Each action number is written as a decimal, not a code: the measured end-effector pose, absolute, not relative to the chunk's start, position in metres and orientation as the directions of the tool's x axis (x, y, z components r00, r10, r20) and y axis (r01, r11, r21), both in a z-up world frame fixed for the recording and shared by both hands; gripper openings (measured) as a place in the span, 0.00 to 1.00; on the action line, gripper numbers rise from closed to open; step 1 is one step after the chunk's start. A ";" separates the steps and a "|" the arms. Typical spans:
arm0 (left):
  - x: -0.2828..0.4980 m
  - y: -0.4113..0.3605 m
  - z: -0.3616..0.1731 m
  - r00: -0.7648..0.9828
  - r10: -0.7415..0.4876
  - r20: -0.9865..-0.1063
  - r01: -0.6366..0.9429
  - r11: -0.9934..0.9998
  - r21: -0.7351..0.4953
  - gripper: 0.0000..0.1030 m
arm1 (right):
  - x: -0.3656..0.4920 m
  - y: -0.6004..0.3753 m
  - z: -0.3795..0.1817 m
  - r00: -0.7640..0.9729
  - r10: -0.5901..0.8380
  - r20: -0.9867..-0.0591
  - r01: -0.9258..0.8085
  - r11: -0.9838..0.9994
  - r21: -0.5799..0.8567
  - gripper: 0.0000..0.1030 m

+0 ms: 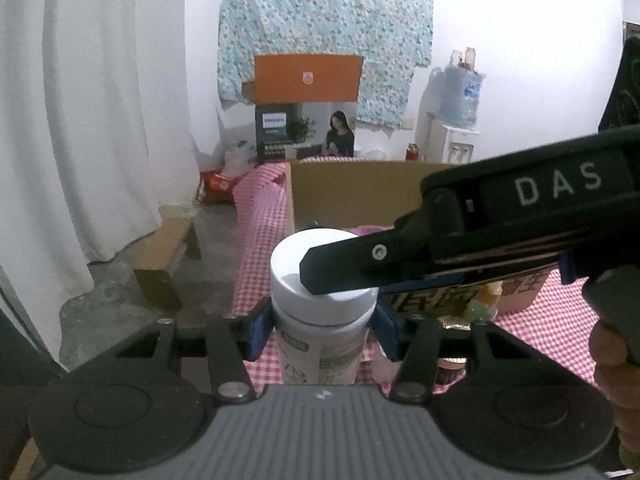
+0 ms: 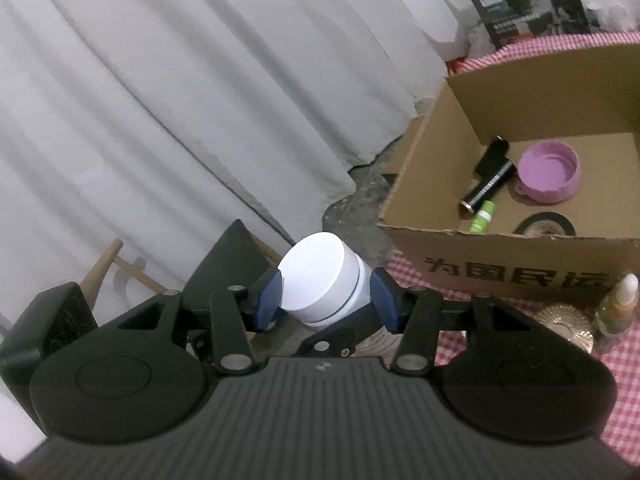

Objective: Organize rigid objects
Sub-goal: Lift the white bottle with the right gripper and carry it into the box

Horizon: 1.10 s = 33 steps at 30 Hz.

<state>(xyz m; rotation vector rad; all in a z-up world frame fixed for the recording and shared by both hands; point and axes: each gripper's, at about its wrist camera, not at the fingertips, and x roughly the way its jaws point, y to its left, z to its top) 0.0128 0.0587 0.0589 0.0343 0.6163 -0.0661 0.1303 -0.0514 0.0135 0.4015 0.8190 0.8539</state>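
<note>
Your left gripper [image 1: 323, 330] is clamped on the body of the white bottle [image 1: 320, 344], its blue pads [image 1: 259, 330] pressing just below the cap on either side, and the bottle stands upright between them above the pink checked tablecloth [image 1: 256, 276]. Your right gripper [image 2: 326, 300] is closed on that bottle's white cap [image 2: 320, 280], one blue pad on each side of it; in the left wrist view you see one black finger of that gripper lying across the top of the cap. So both of your claws hold the same bottle, one on the body and one on the lid. Just beyond it sits the open cardboard box [image 2: 500, 256] on the tablecloth. Inside the box lie a black tube [image 2: 486, 188], a small green tube [image 2: 482, 216] touching its end, a purple lid [image 2: 548, 172] just beside the black tube, and a roll of black tape [image 2: 546, 224] near the front wall. In front of the box, to your right, stand a small dropper bottle [image 2: 616, 304] and a ridged gold lid [image 2: 568, 324] just beside it. White curtains [image 2: 160, 100] hang behind.
</note>
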 end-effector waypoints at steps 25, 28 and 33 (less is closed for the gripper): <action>0.071 0.016 0.142 0.865 -0.162 -0.475 0.213 0.976 0.054 0.52 | 0.143 -0.104 0.121 0.495 0.788 -0.366 -0.557 0.611 0.562 0.49; 0.103 0.003 0.143 0.840 -0.210 -0.501 0.260 0.965 0.032 0.52 | 0.162 -0.124 0.126 0.528 0.759 -0.382 -0.523 0.645 0.558 0.49; 0.163 -0.019 0.132 0.779 -0.266 -0.568 0.318 0.948 -0.008 0.52 | 0.203 -0.154 0.121 0.558 0.707 -0.434 -0.459 0.699 0.549 0.49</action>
